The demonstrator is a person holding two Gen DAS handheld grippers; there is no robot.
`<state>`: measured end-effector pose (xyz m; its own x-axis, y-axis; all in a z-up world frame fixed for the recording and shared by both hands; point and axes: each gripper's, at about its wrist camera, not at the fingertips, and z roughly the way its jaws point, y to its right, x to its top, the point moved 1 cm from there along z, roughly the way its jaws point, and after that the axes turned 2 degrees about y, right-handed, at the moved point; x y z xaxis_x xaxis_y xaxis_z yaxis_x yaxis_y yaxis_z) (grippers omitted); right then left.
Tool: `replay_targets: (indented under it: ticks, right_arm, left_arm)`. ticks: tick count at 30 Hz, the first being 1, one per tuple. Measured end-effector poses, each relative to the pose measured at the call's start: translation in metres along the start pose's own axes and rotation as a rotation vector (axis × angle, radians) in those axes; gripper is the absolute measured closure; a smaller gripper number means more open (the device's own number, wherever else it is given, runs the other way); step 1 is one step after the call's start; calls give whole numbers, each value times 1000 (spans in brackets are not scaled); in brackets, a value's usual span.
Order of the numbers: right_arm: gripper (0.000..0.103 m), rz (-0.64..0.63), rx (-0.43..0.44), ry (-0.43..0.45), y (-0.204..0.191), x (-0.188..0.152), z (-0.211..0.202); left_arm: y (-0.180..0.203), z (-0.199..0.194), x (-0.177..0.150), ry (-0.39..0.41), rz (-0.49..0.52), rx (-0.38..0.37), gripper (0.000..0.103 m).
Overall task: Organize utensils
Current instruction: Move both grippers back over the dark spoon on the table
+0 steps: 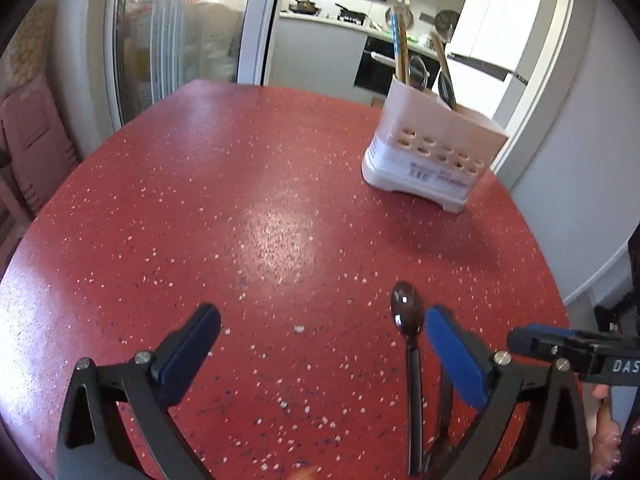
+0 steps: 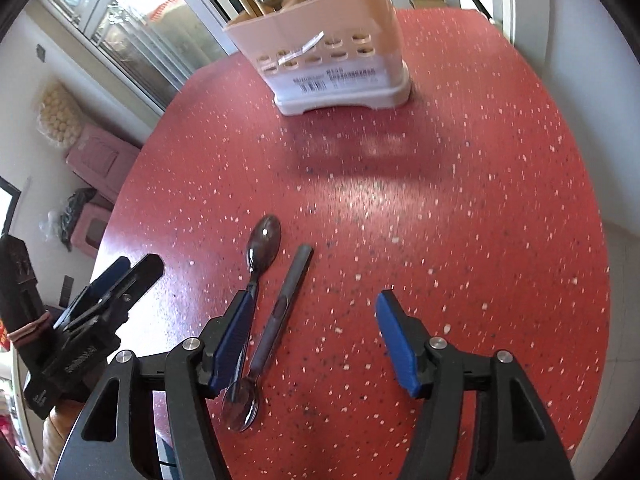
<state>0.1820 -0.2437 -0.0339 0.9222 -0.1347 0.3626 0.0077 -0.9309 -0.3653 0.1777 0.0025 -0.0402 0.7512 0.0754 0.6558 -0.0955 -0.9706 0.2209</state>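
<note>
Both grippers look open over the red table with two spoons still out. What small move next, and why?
Probably shift the right gripper slightly left and lower it to straddle one spoon. Both spoons lie flat on the table, loose, beside its left finger, not centred between the open fingers. The holder stands further back.

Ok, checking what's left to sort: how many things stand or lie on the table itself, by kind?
Spoons: 2 (one bowl far, one bowl near)
Holder: 1
Total: 3
</note>
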Motion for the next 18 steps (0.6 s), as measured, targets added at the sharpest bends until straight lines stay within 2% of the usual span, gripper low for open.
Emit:
replay_targets:
  ticks: [6,11,18]
  right_arm:
    - [36,49,1,-115,-11,-4,24]
    - [36,62,-49,-174,-21,2,44]
    - [51,47,-141,-220,-44,5,64]
  left_arm:
    - [-10,6,0,-18,23,48,0]
    - [-23,5,-3,-28,32,83,0]
    - [-41,1,-9,-38,-5,98,0]
